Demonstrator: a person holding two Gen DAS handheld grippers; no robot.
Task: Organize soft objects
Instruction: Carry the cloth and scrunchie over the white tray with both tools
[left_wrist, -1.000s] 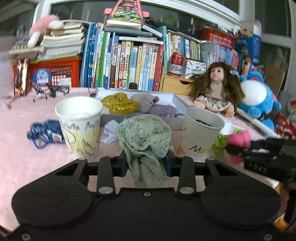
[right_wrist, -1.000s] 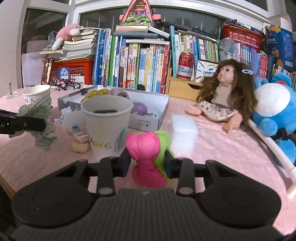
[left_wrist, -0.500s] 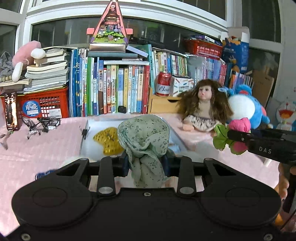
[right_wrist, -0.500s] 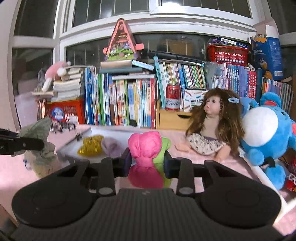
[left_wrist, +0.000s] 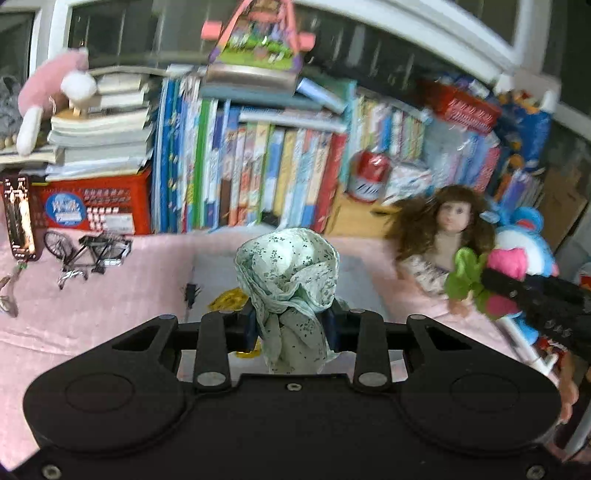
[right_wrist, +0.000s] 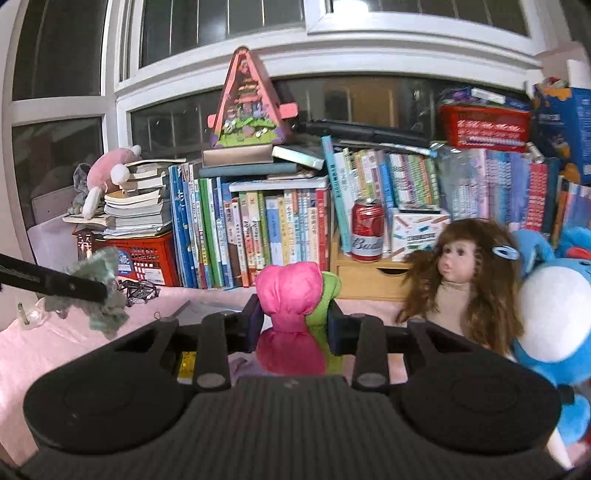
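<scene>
- The left gripper (left_wrist: 291, 325) was pinched narrow on a bunched pale-green cloth with a small dark floral print (left_wrist: 288, 280), its blue pads pressing both sides of the bundle, which stood up above the fingers.
- The right gripper (right_wrist: 293, 325) was likewise clamped narrow on a soft pink-and-green stuffed fabric bundle (right_wrist: 291, 295), the pink lobe left, the green one right.
- Both bundles were held in the air, clear of the pink tablecloth (left_wrist: 92, 306).
- Below and just beyond the left gripper lay a shallow white cardboard box (left_wrist: 210, 269); a shiny yellow-gold piece (left_wrist: 227, 299) showed inside it.
- From the left wrist, the right gripper with its bundle appeared at right, in front of a brown-haired doll (right_wrist: 458, 280).
- Beside the doll sat a blue-and-white plush toy (right_wrist: 554, 314).
- Farthest back stood a row of upright books (right_wrist: 258, 236), a red drink can (right_wrist: 367, 229) and a red plastic crate (left_wrist: 92, 206).
</scene>
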